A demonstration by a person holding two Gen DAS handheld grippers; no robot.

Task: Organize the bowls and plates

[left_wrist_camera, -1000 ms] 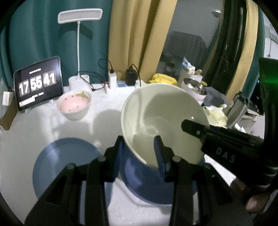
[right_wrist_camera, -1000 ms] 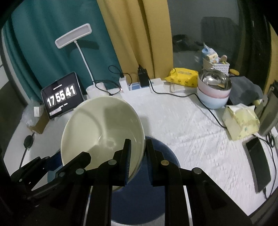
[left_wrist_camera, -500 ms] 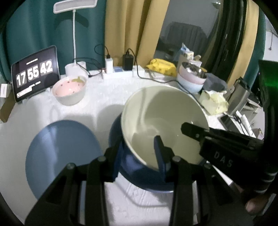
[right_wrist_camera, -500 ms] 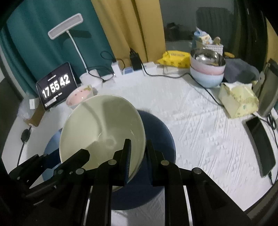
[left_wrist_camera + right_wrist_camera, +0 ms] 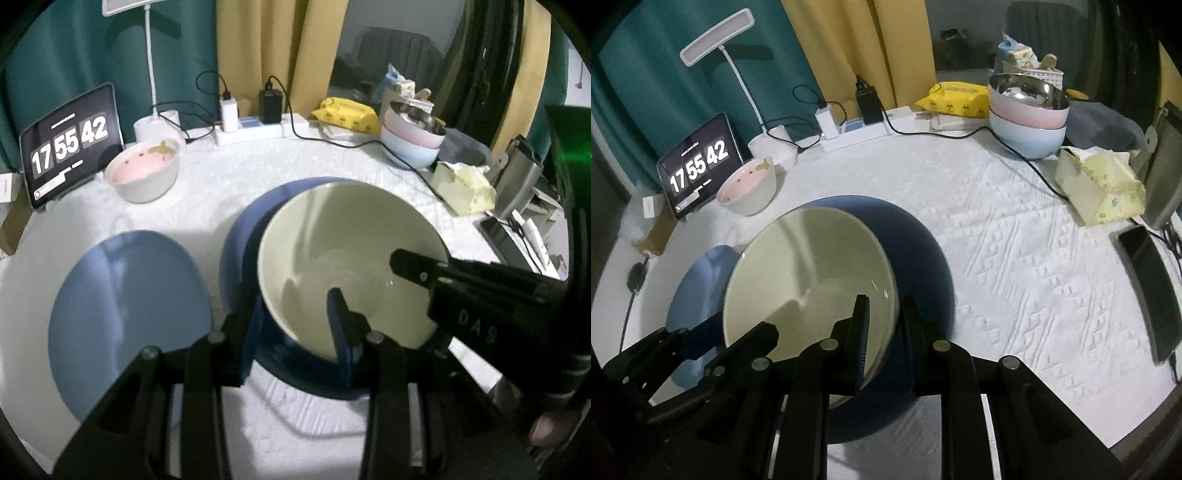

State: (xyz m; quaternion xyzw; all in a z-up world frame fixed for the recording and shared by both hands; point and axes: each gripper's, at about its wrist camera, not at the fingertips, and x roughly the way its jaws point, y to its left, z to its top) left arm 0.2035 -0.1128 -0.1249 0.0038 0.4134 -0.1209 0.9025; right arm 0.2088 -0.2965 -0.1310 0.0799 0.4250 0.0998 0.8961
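Note:
A large cream bowl (image 5: 351,251) hangs tilted, low over a dark blue plate (image 5: 240,251) in the middle of the white table. My left gripper (image 5: 297,317) is shut on the bowl's near rim, one finger inside and one outside. From the right, my right gripper (image 5: 884,321) is shut on the rim of the same cream bowl (image 5: 812,266), above the dark blue plate (image 5: 923,251). I cannot tell whether bowl and plate touch. A light blue plate (image 5: 125,302) lies flat to the left. A pink-lined bowl (image 5: 144,173) stands at the back left.
Stacked bowls (image 5: 1027,122) with a steel one on top stand at the back right. Beside them lie a tissue pack (image 5: 1100,188) and a phone (image 5: 1148,288). A clock tablet (image 5: 70,140), a lamp and a power strip with cables line the back edge.
Both grippers have sunk with the cream bowl, bringing it down closer over the dark blue plate. More of the table shows in both views.

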